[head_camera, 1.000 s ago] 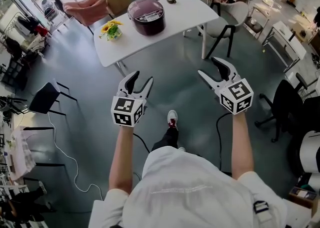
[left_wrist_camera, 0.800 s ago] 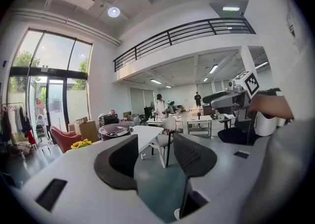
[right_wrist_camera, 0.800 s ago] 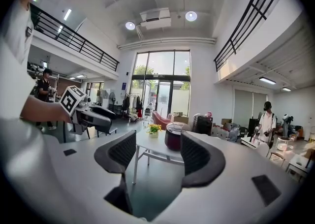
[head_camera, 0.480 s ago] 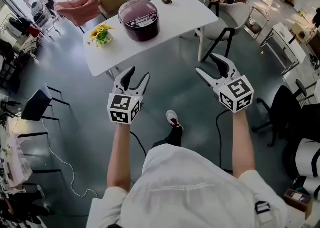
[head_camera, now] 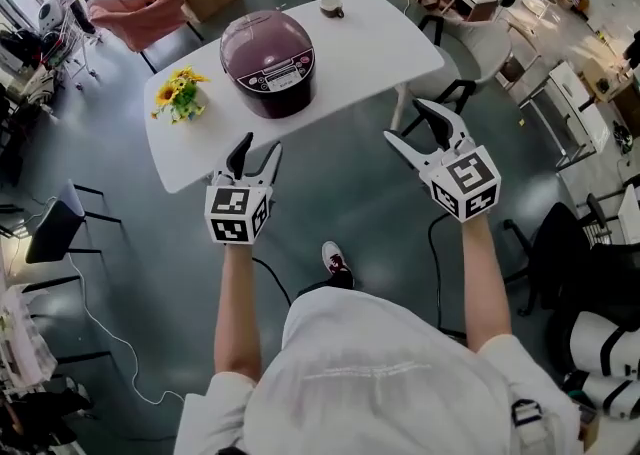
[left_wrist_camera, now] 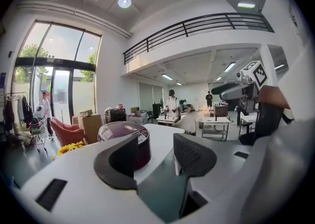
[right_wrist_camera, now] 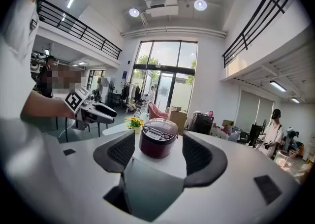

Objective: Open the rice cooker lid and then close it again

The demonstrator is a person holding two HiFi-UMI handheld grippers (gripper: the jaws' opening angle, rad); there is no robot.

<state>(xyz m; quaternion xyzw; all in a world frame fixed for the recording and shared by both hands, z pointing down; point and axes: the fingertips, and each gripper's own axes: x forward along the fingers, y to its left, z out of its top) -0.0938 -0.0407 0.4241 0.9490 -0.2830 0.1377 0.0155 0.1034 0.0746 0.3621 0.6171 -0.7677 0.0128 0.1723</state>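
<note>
Head view: the rice cooker, dark red with its lid down, stands on the white table, left of the table's centre, its control panel facing the person. A bunch of sunflowers lies on the table at 8 o'clock from the cooker, well apart from it. A small cup stands at 1 o'clock from the cooker, near the far edge.

Left gripper: held in the air at the table's near edge, with the cooker at its 12 o'clock. Claw released; its own view shows the jaws apart with nothing between them, the cooker beyond the left jaw and not touched.

Right gripper: held in the air off the table's near right side, with the cooker at its 10 o'clock. Claw released; the jaws stand wide and have just been opening a little further. Nothing is between them; the cooker shows in the gap but well apart.

The person's shoe is on the grey floor below, between the two arms.
</note>
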